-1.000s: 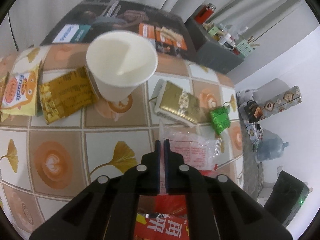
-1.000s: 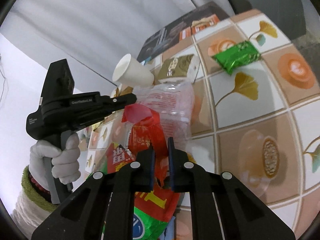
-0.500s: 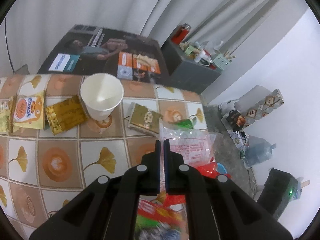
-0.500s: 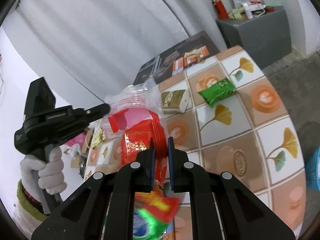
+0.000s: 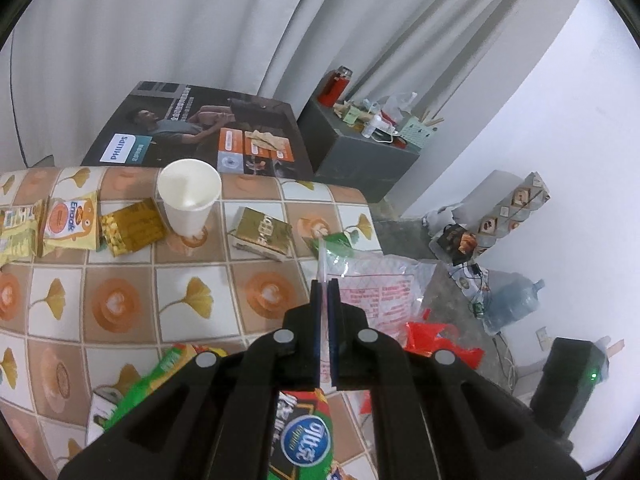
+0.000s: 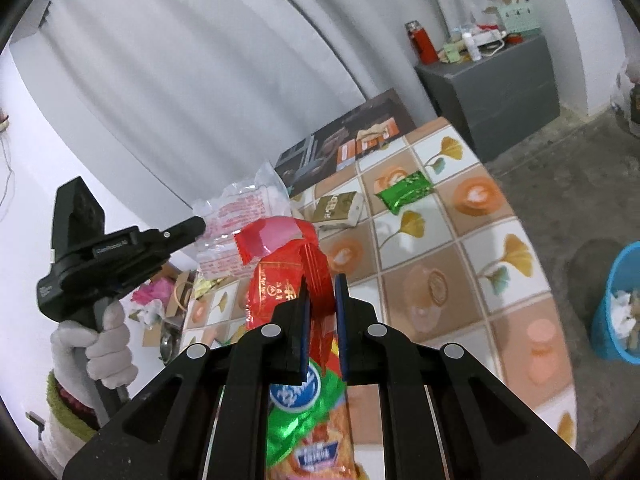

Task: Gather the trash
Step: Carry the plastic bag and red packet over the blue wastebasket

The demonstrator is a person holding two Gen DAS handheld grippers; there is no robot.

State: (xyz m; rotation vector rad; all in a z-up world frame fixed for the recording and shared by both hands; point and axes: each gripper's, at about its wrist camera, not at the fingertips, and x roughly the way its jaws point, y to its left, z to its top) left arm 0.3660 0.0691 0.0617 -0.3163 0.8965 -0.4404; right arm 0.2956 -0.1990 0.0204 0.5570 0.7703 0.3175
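Note:
My left gripper (image 5: 324, 287) is shut on a clear plastic wrapper with red print (image 5: 376, 288), held above the table; the same wrapper (image 6: 236, 220) shows in the right wrist view at the left gripper's tip (image 6: 196, 226). My right gripper (image 6: 321, 286) is shut on a red wrapper (image 6: 288, 256), with a green and orange snack bag (image 6: 308, 428) hanging beneath it. On the tiled table (image 5: 120, 304) lie a white paper cup (image 5: 188, 196), a gold box (image 5: 262, 232), a gold packet (image 5: 130, 230), an Enaak packet (image 5: 70, 224) and a green wrapper (image 6: 406, 192).
A blue trash bin (image 6: 618, 304) with paper in it stands on the floor right of the table. A Philips box (image 5: 200, 132) leans behind the table. A grey cabinet (image 5: 360, 160) with clutter stands beyond. A water jug (image 5: 510, 304) sits on the floor.
Both grippers have lifted up and back from the table with their wrappers; the cup and packets look smaller and farther. The blue bin has come into the right view.

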